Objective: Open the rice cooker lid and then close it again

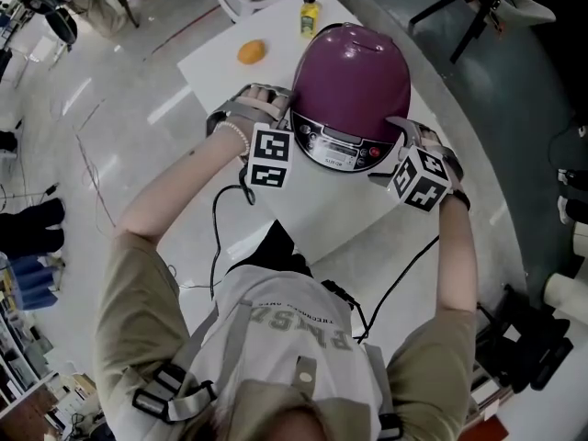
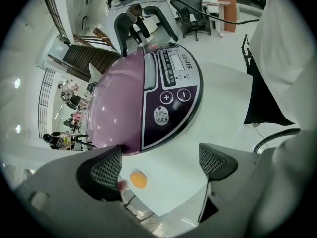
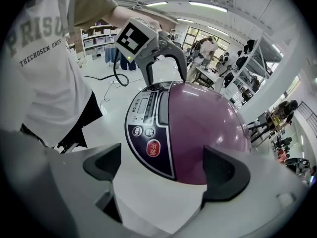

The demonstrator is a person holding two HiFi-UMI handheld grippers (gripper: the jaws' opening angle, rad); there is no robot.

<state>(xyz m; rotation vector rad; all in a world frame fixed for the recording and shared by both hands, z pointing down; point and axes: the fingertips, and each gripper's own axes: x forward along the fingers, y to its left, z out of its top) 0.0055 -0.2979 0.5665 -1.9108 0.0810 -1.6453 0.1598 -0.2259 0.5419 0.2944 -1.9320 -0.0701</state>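
The purple rice cooker (image 1: 350,79) stands on the white table (image 1: 322,205) with its lid down and its dark control panel (image 1: 338,149) facing me. My left gripper (image 1: 274,108) is at the cooker's left side, open, with nothing between its jaws. In the left gripper view the cooker (image 2: 126,113) fills the space just beyond the open left gripper (image 2: 161,165). My right gripper (image 1: 398,145) sits at the cooker's front right, also open. In the right gripper view the cooker (image 3: 203,128) lies right ahead of the right gripper (image 3: 163,165), and the left gripper (image 3: 148,46) shows behind it.
An orange (image 1: 251,52) and a small yellow bottle (image 1: 310,14) sit on the table behind the cooker. Black cables (image 1: 216,237) hang from the grippers down to the floor. Chairs and stands (image 1: 478,7) surround the table.
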